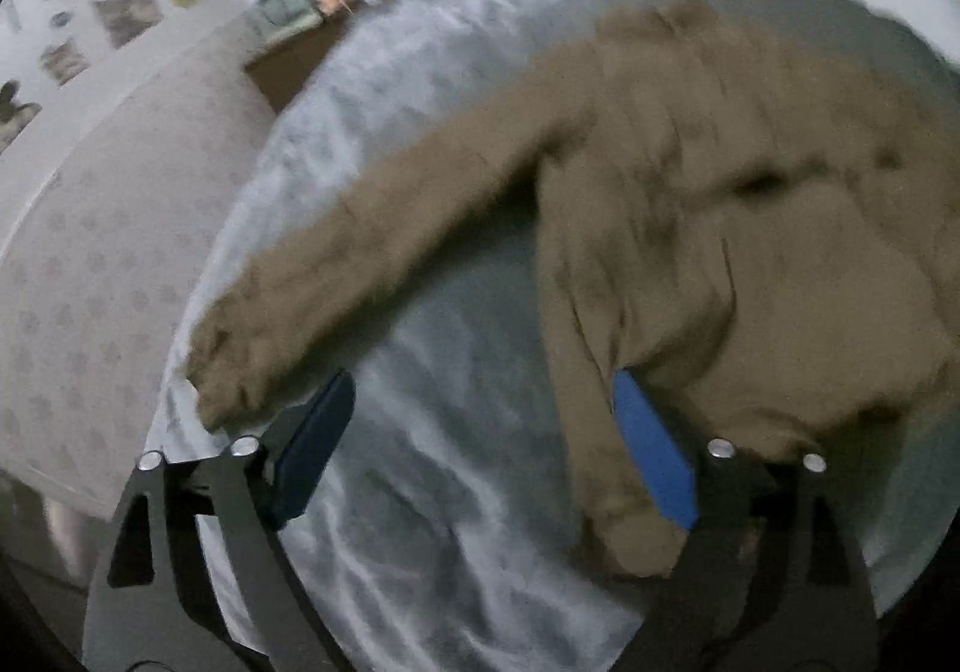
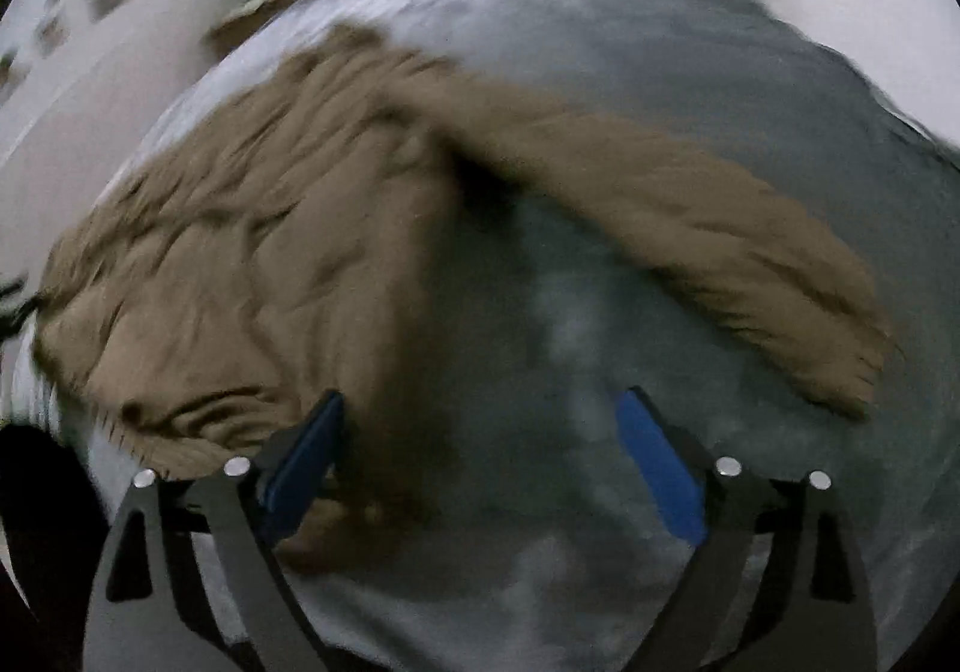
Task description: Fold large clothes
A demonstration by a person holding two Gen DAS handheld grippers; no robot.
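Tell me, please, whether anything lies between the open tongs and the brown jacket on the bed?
Nothing visible does. The brown jacket lies spread on the grey bedcover, and both the left tongs and right tongs stand open right at its hem.

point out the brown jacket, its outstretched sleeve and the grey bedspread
brown jacket (image 1: 750,252): left wrist view, on the rumpled body panel.
outstretched sleeve (image 2: 690,204): right wrist view, midway along the sleeve's length.
grey bedspread (image 1: 432,432): left wrist view, bare wrinkled patch between sleeve and jacket body.
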